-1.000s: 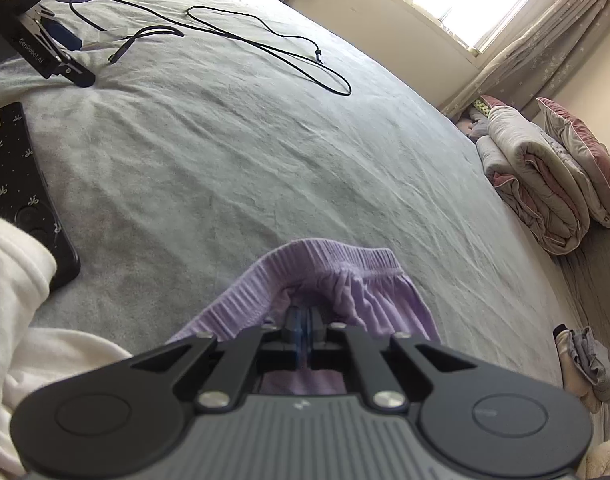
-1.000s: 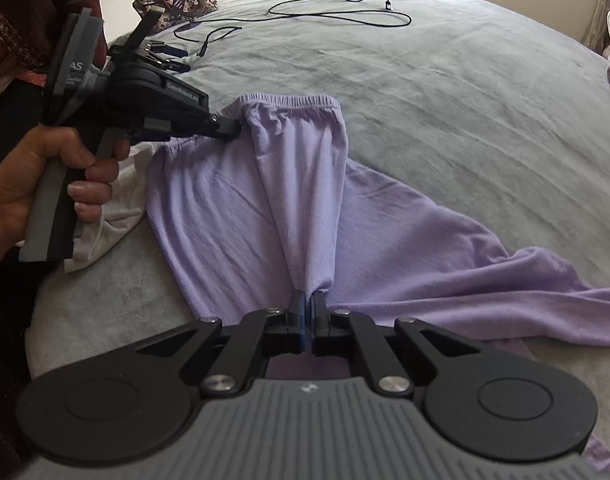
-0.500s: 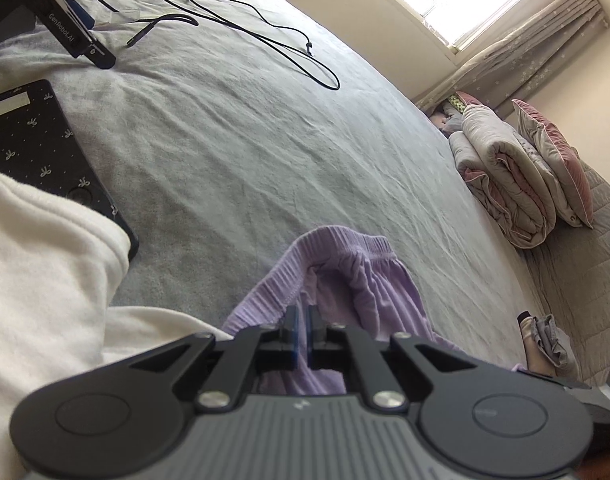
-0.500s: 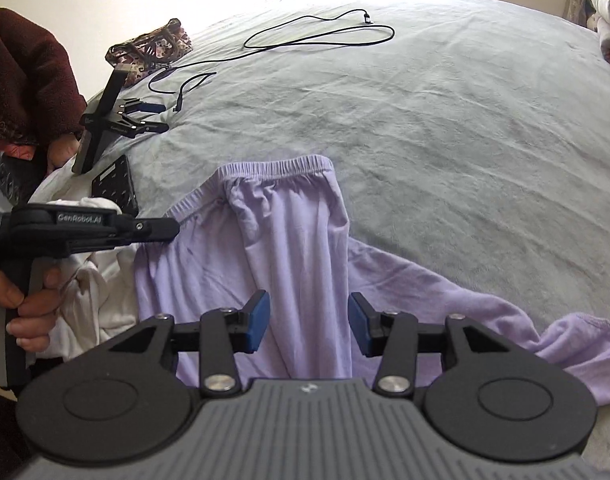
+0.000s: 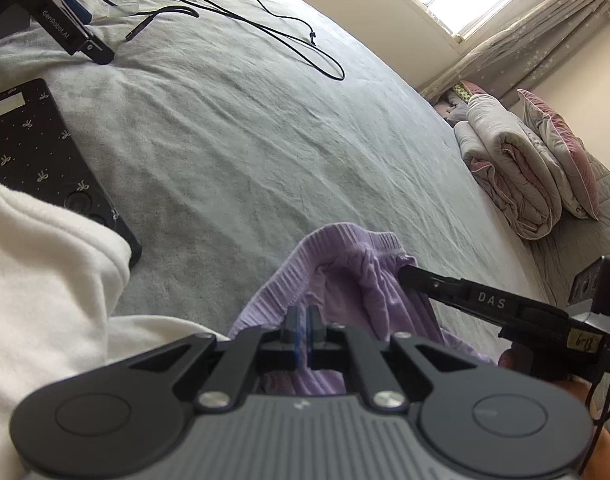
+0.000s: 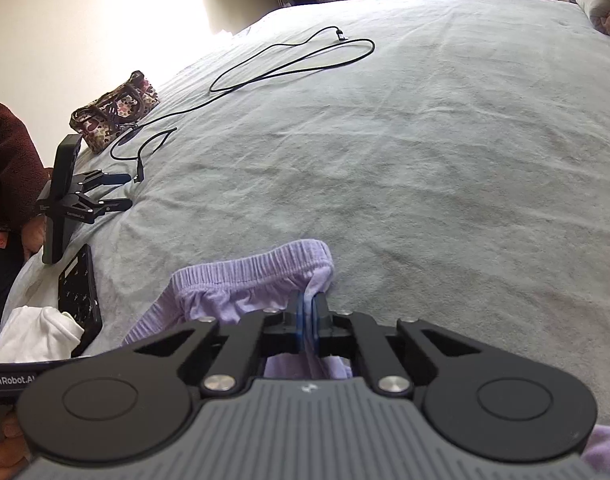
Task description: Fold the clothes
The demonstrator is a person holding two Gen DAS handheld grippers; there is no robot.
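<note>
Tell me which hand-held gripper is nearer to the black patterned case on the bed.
Left. The left hand-held gripper pinches the purple trousers just right of the black case; the right hand-held gripper pinches them farther right.

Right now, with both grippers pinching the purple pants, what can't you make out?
- Purple pants legs: both wrist views, hidden behind the gripper bodies.
- Left gripper grip depth: left wrist view, cloth bunches over the tips.
- Right gripper grip: layers caught unclear.
- White garment: cut off at the left edge.
</note>
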